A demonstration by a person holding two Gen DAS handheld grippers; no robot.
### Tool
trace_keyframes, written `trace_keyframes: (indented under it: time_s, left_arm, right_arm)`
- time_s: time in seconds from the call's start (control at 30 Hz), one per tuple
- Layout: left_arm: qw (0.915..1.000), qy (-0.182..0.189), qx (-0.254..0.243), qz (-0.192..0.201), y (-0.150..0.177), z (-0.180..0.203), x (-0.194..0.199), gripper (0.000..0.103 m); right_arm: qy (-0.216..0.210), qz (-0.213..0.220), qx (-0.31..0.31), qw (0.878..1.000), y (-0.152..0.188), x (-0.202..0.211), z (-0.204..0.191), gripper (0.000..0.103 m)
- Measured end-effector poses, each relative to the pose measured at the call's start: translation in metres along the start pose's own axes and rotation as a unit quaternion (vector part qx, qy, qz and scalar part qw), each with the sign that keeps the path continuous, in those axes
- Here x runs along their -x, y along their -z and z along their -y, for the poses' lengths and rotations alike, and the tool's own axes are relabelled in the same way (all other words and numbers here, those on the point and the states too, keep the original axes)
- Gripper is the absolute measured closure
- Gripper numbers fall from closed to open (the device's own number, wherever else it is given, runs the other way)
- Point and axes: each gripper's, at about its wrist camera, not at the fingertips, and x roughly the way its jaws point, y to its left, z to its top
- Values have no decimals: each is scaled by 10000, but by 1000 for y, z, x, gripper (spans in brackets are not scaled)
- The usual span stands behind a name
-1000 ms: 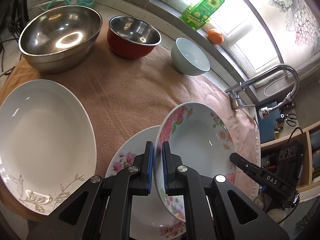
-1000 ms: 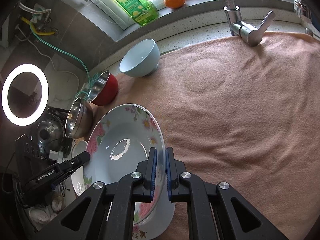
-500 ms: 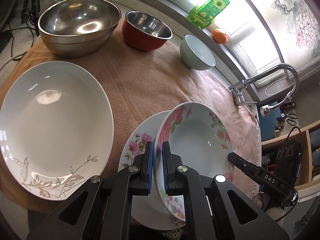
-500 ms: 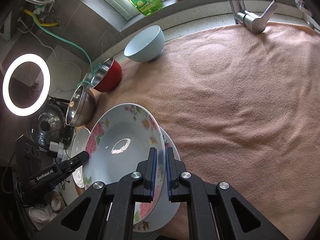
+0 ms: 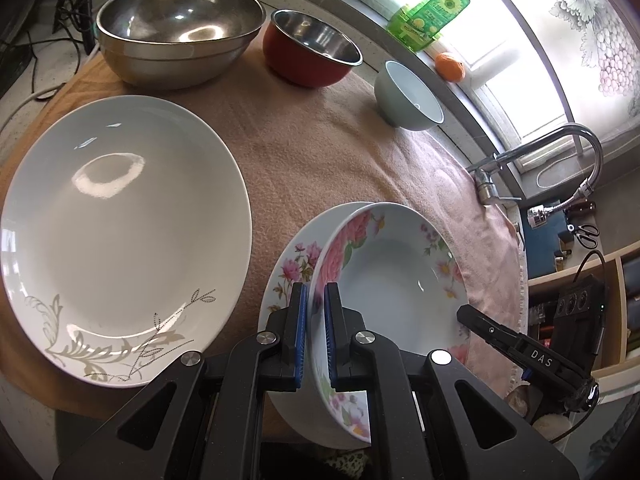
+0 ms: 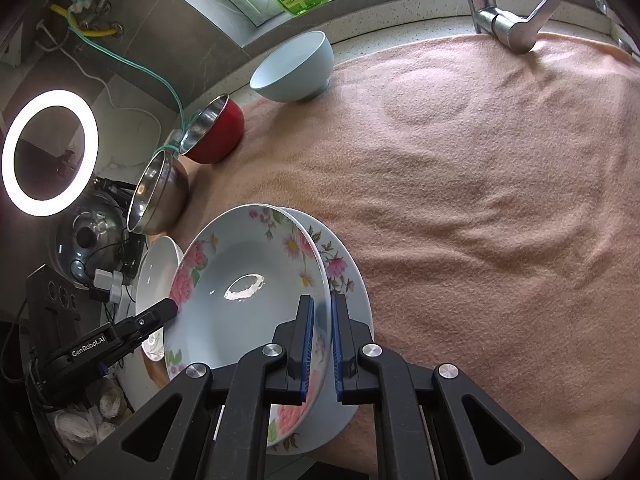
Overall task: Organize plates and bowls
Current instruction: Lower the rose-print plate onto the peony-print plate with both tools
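Near edge of the flowered deep plate (image 5: 396, 276) is cut off behind both tongs. Left gripper (image 5: 315, 304) and right gripper (image 6: 321, 320) each clenched on opposite rims of it. It sits tilted over a flat flowered plate (image 5: 290, 264), mostly hidden; contact unclear. Large white plate (image 5: 116, 224) just left. Steel bowl (image 5: 176, 28), red bowl (image 5: 312, 52) and blue bowl (image 6: 294, 66) stand far back. Towel (image 6: 480, 200) open to the right; its front edge is close.
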Motion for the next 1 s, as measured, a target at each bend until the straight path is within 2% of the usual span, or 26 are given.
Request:
trace_keyframes:
  time_s: [1.0]
  left_arm:
    - [9999,-78,-30,-63,4,-6,-9,96]
  right_arm:
    - [155,-118,91,9998,2,-13,-1,95]
